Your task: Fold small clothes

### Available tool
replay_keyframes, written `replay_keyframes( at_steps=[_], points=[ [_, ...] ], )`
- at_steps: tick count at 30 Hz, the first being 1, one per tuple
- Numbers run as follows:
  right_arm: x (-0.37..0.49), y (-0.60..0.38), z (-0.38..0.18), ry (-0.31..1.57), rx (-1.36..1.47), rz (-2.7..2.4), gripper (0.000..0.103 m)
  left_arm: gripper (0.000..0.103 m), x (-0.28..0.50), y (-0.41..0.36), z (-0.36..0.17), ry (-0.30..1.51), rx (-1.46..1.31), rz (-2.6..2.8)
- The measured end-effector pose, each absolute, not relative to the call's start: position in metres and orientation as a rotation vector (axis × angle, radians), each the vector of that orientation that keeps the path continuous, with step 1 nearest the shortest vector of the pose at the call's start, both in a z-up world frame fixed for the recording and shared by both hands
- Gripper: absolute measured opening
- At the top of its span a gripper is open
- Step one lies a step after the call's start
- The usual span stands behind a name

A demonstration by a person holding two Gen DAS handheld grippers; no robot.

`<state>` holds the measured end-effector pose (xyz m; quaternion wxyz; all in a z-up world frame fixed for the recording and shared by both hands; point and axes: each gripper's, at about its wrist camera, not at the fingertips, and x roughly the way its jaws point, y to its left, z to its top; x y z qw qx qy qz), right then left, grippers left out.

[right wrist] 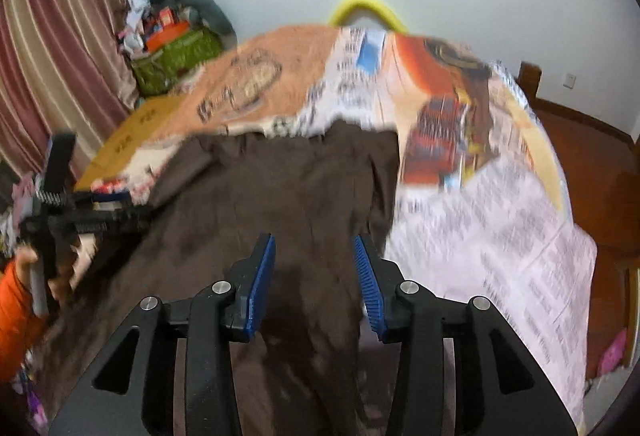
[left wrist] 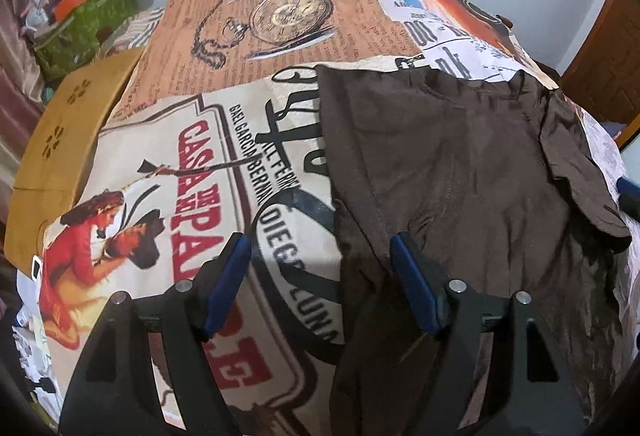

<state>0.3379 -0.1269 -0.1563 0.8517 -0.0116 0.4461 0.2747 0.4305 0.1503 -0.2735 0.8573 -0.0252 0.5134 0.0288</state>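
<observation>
Brown shirt (left wrist: 460, 164) lies spread flat on the printed bedspread (left wrist: 192, 164), collar away from us, laid out so we can fold it. Our left gripper (left wrist: 320, 276) straddles its near left edge with jaws wide, nothing pinched; our right gripper (right wrist: 314, 276) hovers released over the hem.

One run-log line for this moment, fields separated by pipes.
garment: brown shirt lying on printed bedcover | left gripper: open over shirt's edge | right gripper: open above shirt, nothing held
</observation>
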Motion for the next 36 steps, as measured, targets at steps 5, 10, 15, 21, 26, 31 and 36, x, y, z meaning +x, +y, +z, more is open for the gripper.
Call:
replay_keyframes(
  at_steps=[5, 10, 15, 21, 26, 31, 36],
  points=[
    [0.349, -0.119, -0.176, 0.95, -0.065, 0.561, 0.037, 0.073, 0.435, 0.142, -0.273, 1.076, -0.024, 0.055],
    [0.368, -0.122, -0.189, 0.944, -0.128, 0.434, 0.037, 0.085, 0.439, 0.143, -0.28, 1.073, -0.028, 0.073],
    [0.372, -0.134, -0.188, 0.976, -0.056, 0.455, 0.038, 0.088, 0.44, 0.146, -0.28, 1.083, -0.031, 0.079],
    [0.348, -0.138, -0.161, 0.955, -0.059, 0.473, 0.038, 0.088, 0.424, 0.145, -0.259, 1.049, -0.019, 0.071],
    [0.322, -0.145, -0.125, 0.881, -0.057, 0.492, 0.047, 0.088, 0.397, 0.141, -0.226, 0.991, -0.019, 0.059],
    [0.296, -0.145, -0.089, 0.812, -0.043, 0.509, 0.052, 0.088, 0.363, 0.131, -0.187, 0.919, -0.003, 0.055],
    [0.261, -0.144, -0.061, 0.753, -0.035, 0.531, 0.058, 0.088, 0.321, 0.123, -0.153, 0.854, 0.027, 0.054]
  ],
)
